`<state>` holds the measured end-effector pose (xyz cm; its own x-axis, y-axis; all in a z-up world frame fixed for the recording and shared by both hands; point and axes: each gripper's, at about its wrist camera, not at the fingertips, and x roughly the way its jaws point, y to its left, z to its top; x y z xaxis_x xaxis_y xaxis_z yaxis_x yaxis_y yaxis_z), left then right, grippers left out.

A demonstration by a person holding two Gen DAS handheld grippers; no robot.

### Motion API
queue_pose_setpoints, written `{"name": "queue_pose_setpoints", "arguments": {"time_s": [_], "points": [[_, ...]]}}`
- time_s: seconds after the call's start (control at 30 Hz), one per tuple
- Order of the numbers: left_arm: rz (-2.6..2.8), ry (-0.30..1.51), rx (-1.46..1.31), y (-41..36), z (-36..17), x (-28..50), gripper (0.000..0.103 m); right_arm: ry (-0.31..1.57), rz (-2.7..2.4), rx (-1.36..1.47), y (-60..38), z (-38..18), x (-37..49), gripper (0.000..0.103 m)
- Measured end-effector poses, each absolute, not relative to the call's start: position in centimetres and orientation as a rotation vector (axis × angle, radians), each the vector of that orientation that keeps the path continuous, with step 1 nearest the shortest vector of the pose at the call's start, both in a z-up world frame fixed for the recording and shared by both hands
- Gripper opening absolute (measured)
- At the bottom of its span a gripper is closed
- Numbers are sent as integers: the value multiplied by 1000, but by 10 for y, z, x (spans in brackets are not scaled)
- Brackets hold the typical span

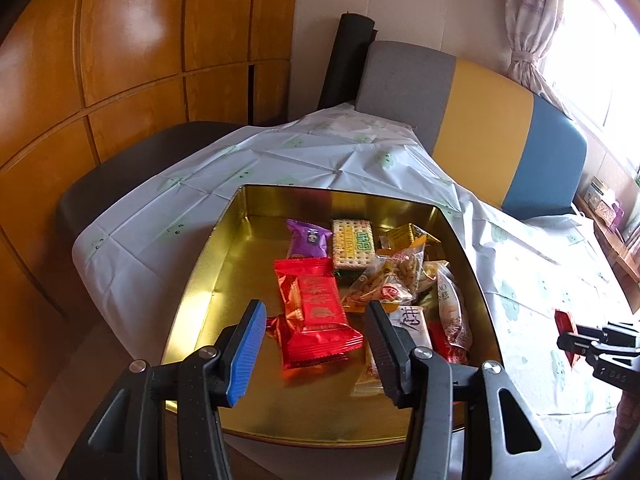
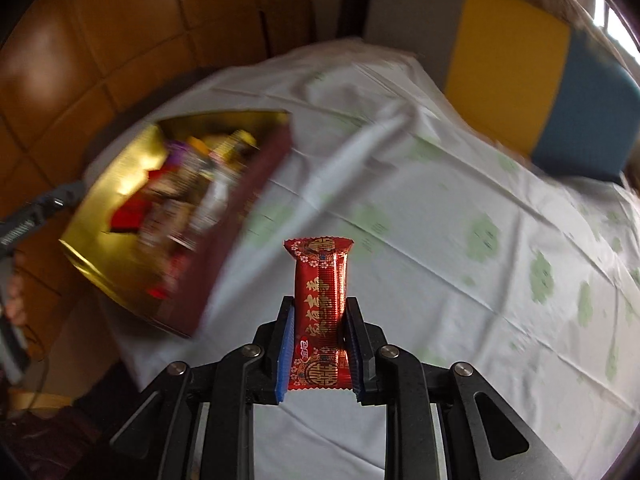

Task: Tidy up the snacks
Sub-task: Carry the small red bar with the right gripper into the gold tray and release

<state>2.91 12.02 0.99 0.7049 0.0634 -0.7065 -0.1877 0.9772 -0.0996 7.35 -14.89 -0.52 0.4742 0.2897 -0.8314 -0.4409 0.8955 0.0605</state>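
- The gold tin (image 1: pixel 224 264) sat on the white tablecloth (image 1: pixel 132 232), and everything else is placed relative to it.
- The left gripper (image 1: pixel 316 316) hovered over the near part of the tin with its jaws spread wide and nothing between them.
- Directly under that gap, on the tin's floor, lay a red packet (image 1: pixel 320 312) on top of another red wrapper.
- Toward the far wall of the tin lay a purple packet (image 1: pixel 309 239), with a pack of crackers (image 1: pixel 353 249) just beside it.
- Along the tin's right wall lay a heap: a clear bag of nuts (image 1: pixel 390 280), a yellow packet (image 1: pixel 404 236) and a white packet (image 1: pixel 454 312).
- The right gripper (image 2: pixel 320 320) was outside the tin, off its right side and above the tablecloth, jaws closed on a red snack bar (image 2: pixel 320 304).
- The bar stood lengthwise between the jaws, its far end sticking out beyond the fingertips.
- In the right wrist view the tin (image 2: pixel 112 184) appeared blurred, to the left of the held bar, its contents too smeared to tell apart.
- Beyond the tin's far side stood a bench back with grey, yellow and blue panels (image 1: pixel 484 120).
- Wooden cabinet doors (image 1: pixel 120 40) rose to the tin's left.
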Motion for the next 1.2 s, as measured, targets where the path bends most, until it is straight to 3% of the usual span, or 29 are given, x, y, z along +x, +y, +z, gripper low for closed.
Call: {"name": "queue_pose_setpoints", "arguments": {"time_s": [0.23,0.5,0.67,0.87,0.93,0.97,1.0,1.2], "points": [[168,766,-185,134,12,24,52,940,645,-163,-59,5,74,23],[214,774,-198,151,7,18,52,1034,757,-195,13,-34,79,27],[253,768,-202,159,6,16,52,1081,751,-214,29,-56,78,27],[262,737,-197,159,10,12,52,1012,712,-192,19,-41,67,27],[257,727,-187,155,13,11,52,952,664,-179,11,-31,62,39],[254,721,-182,153,14,10,52,920,631,-167,6,-26,57,53],[248,716,-178,150,16,10,52,892,607,-155,0,-22,53,58],[205,685,-157,131,24,3,60,821,453,-99,-25,-8,32,63]]}}
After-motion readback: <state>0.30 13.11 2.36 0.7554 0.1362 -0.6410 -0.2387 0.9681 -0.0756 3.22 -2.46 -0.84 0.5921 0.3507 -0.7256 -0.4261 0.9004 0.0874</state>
